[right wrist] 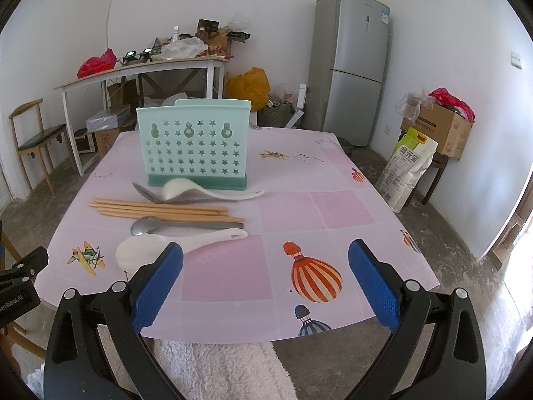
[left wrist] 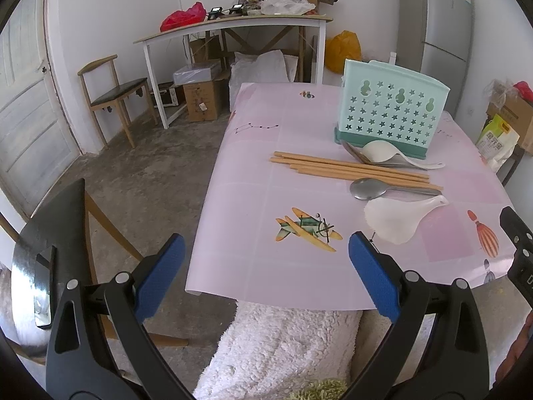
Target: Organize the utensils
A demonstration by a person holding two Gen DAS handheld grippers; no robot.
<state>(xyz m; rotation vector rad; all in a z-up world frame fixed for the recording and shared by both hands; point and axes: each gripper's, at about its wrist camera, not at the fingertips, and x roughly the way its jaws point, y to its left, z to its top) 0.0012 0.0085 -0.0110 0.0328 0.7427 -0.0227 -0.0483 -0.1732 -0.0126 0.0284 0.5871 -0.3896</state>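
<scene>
A mint-green utensil holder [left wrist: 389, 110] [right wrist: 195, 148] with star holes stands on the pink table. In front of it lie a white soup spoon [left wrist: 383, 153] [right wrist: 203, 191] over a metal spoon, several wooden chopsticks [left wrist: 349, 166] [right wrist: 160, 210], a metal spoon [left wrist: 369, 188] [right wrist: 150, 225] and a white rice paddle [left wrist: 396, 216] [right wrist: 160, 246]. My left gripper [left wrist: 265, 266] is open and empty at the table's near left edge. My right gripper [right wrist: 265, 276] is open and empty over the near edge, its left finger next to the paddle.
The pink tablecloth [left wrist: 253, 180] [right wrist: 333, 206] overhangs the near edge. A white fluffy cushion [left wrist: 279, 343] lies below. A wooden chair [left wrist: 113, 100], a cluttered white desk [left wrist: 233, 23] and a fridge [right wrist: 349, 66] stand behind. A rice bag [right wrist: 409, 170] leans on the right.
</scene>
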